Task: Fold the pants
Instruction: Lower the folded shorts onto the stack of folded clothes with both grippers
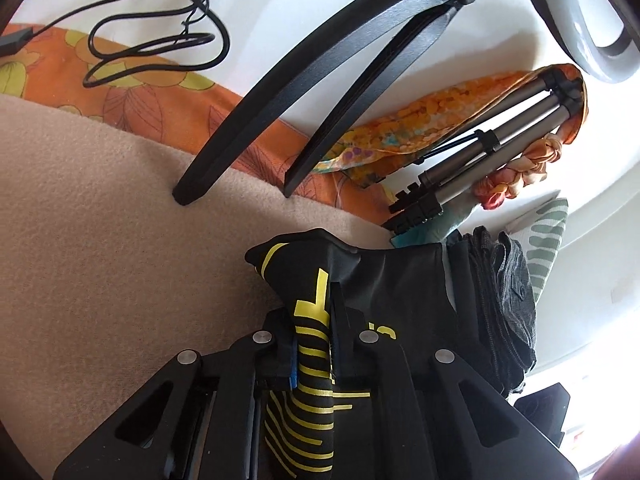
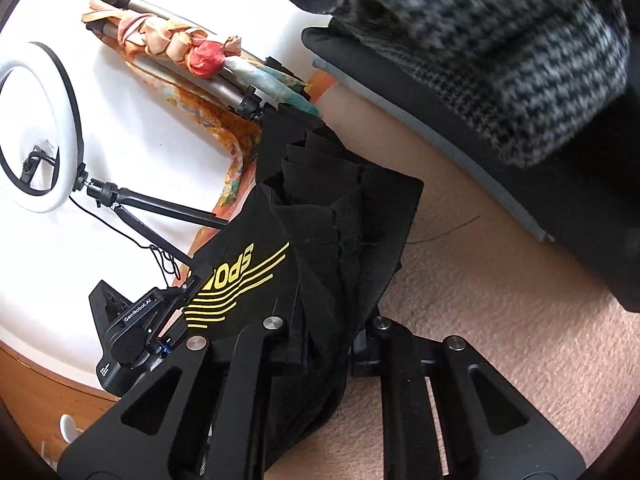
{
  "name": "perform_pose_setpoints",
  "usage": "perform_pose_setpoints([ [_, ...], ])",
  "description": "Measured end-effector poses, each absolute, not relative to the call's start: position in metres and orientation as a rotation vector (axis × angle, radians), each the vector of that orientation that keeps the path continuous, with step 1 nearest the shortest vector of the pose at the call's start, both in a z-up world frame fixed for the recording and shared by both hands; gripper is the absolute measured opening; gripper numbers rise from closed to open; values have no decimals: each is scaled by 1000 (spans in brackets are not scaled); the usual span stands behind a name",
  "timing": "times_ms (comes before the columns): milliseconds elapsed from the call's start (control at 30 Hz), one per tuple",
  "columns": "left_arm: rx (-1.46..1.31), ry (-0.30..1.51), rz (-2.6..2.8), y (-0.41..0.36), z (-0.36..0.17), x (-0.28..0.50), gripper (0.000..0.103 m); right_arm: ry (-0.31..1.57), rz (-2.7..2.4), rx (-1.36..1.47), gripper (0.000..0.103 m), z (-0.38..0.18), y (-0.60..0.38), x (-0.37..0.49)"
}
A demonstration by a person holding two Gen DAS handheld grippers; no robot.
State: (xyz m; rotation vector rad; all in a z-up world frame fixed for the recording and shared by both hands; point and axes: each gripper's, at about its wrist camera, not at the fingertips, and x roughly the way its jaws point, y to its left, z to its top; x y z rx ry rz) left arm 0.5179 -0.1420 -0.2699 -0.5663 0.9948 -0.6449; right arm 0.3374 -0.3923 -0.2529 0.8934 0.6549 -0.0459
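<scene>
The left hand-held gripper (image 1: 310, 320) is pinching a bunched edge of the black pants (image 1: 400, 280) with yellow stripes. The right hand-held gripper (image 2: 320, 344) is clamping another gathered fold of the pants (image 2: 320, 220) above a beige blanket (image 2: 500, 340).

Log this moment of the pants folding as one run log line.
step: grasp | left gripper: shut on black pants | right gripper: shut on black pants | surface: beige blanket

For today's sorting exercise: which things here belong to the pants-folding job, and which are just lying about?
Job: black pants, left gripper and right gripper, each shut on them, beige blanket.
Lying about: ring light, folded tripod, cable, checked garment.
</scene>
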Motion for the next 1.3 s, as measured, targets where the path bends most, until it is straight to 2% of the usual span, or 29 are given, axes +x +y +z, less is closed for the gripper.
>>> perform_pose_setpoints([
  [400,-494,902,-685,-139,-230,489,8,633,-49,627,11,-198,-372,327],
  [700,-512,860,-699,-132,-204,469,8,626,-1,546,10,-161,-370,311],
  [1300,-438,722,-852,-203,-86,447,8,465,30,501,10,-59,-435,250],
])
